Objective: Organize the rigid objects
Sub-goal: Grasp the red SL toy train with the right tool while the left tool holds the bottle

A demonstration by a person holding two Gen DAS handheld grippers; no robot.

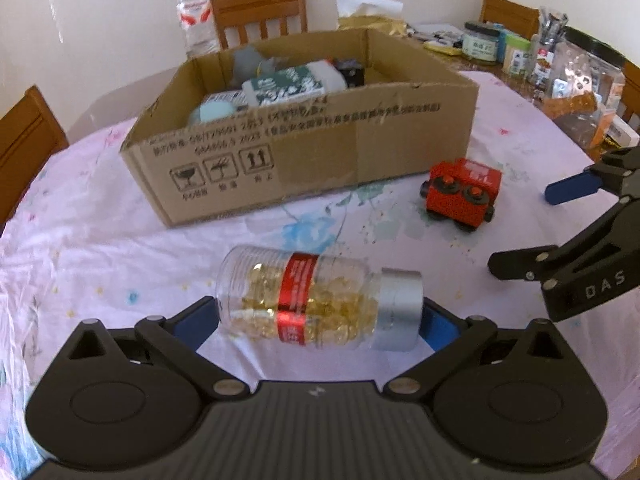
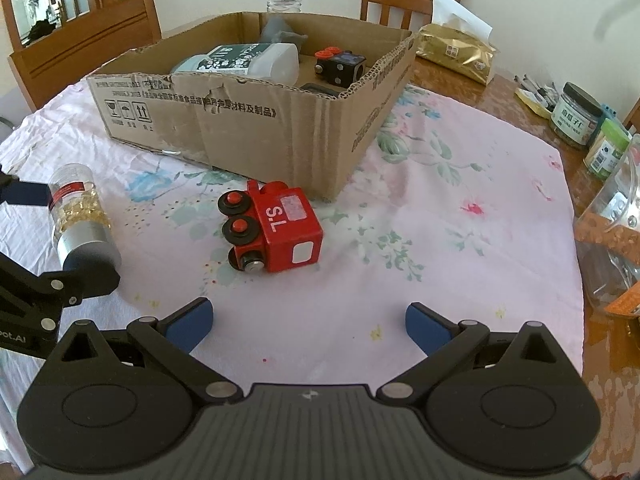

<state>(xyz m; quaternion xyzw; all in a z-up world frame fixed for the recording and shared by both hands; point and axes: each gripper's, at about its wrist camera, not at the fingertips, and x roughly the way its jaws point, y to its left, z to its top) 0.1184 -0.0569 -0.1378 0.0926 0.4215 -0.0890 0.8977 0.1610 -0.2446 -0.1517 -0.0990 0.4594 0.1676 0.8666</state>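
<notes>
Our left gripper (image 1: 316,316) pinches the capsule bottle (image 1: 316,300) end to end, ready for boxing; the right gripper (image 2: 308,320), jaws spread, faces the red toy train (image 2: 276,232) on the tabletop beside the cardboard box (image 2: 256,128).

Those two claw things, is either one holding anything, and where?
The left gripper has the clear capsule bottle lying between its fingers, one pad at the base, one at the silver cap; a firm clamp cannot be confirmed. The right gripper is open, holding nothing.
</notes>
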